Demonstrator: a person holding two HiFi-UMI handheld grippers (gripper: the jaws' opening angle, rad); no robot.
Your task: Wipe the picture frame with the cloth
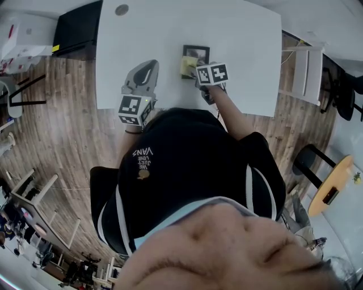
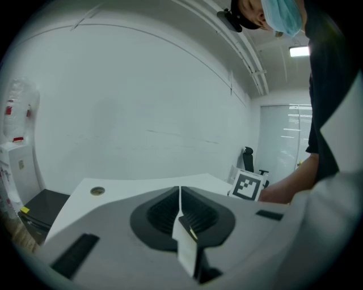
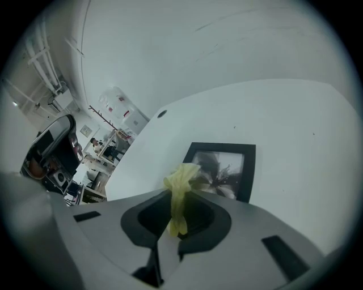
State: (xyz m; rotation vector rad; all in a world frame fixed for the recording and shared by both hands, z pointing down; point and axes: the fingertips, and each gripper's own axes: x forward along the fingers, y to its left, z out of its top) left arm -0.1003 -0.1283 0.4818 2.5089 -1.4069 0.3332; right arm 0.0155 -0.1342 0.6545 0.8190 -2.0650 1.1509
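Note:
A black picture frame (image 1: 197,54) with a flower print lies flat on the white table (image 1: 238,39). In the right gripper view the picture frame (image 3: 226,168) sits just beyond the jaws. My right gripper (image 1: 194,67) is shut on a yellow cloth (image 1: 186,65), which hangs bunched at the frame's near left corner. The cloth (image 3: 180,190) stands pinched upright between the jaws of the right gripper (image 3: 176,224). My left gripper (image 1: 148,67) hovers over the table's front left, well apart from the frame. The left gripper (image 2: 180,195) is shut with nothing in it.
A round cable hole (image 1: 121,9) is set in the table's far left. A black cabinet (image 1: 76,28) stands left of the table, and a white chair (image 1: 306,68) is to its right. Further right are a black stool (image 1: 309,158) and a round wooden table (image 1: 332,184).

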